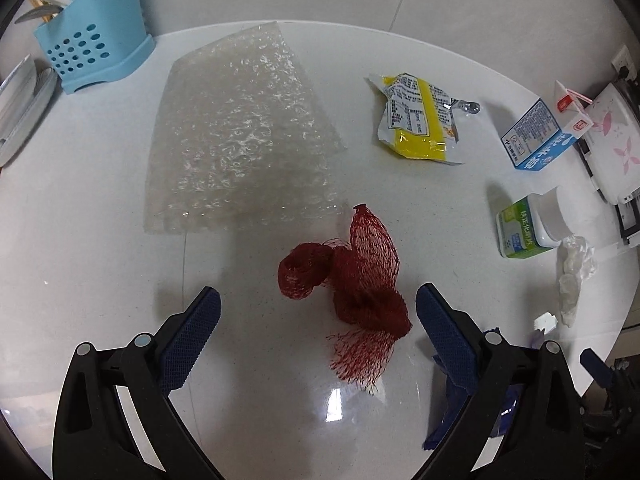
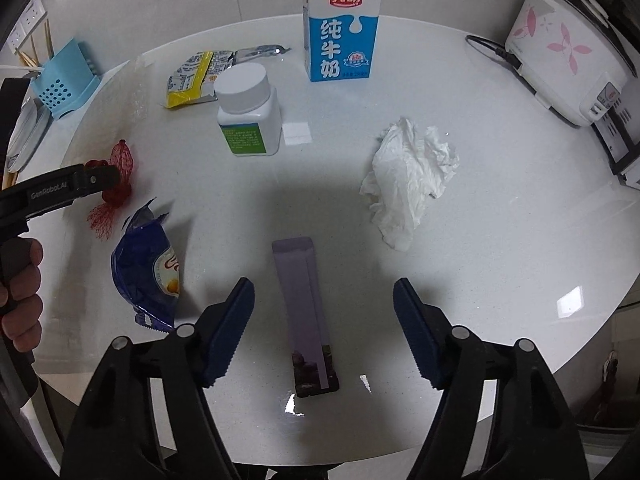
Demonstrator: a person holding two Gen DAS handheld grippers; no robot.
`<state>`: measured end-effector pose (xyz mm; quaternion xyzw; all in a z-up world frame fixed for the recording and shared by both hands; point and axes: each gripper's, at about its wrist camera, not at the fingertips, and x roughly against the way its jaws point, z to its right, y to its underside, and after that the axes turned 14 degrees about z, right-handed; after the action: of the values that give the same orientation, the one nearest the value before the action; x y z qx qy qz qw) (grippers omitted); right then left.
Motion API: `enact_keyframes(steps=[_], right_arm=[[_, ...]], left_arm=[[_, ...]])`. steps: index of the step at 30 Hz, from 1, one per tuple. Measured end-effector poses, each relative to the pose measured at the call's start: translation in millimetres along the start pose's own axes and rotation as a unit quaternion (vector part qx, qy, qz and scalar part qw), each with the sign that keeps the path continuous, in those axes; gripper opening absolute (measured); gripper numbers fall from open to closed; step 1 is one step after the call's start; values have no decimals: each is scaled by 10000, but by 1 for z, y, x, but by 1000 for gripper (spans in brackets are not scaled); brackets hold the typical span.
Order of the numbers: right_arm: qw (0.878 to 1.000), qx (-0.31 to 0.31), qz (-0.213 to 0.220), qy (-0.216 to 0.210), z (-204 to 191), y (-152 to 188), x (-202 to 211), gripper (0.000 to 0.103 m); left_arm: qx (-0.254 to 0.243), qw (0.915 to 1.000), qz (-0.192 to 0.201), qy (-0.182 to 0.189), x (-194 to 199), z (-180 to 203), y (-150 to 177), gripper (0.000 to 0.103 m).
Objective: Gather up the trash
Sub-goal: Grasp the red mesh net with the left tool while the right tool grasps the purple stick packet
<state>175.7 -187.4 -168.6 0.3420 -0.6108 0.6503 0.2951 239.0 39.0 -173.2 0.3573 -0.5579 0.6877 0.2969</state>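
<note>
Both grippers low over the counter [image 2: 500, 240], fingers spread, nothing pinched.
Your left gripper [image 1: 318, 304] straddles the red mesh net [image 1: 360, 280], pads clear of it; bubble wrap [image 1: 240, 128] lies beyond, toward the far edge. Your right gripper [image 2: 324, 296] straddles the flat purple sleeve [image 2: 306, 312] near the front edge, untouched; crumpled tissue [image 2: 408, 176], pill bottle [image 2: 248, 112], milk carton [image 2: 342, 32] farther back.

Your right gripper [image 2: 324, 300], jaws apart, straddles the purple sachet [image 2: 306, 312] at lower centre; crumpled tissue [image 2: 408, 180] lies right of centre.
</note>
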Motion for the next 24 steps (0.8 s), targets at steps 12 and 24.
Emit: enact_keyframes(steps=[12, 24], right_arm=[[9993, 32, -362, -91, -6, 6, -20, 47], [9989, 130, -419, -165, -17, 10, -22, 14]], left_arm=[[-45, 9998, -33, -215, -15, 6, -3, 74], [-232, 9997, 9, -117, -10, 14, -9, 15]])
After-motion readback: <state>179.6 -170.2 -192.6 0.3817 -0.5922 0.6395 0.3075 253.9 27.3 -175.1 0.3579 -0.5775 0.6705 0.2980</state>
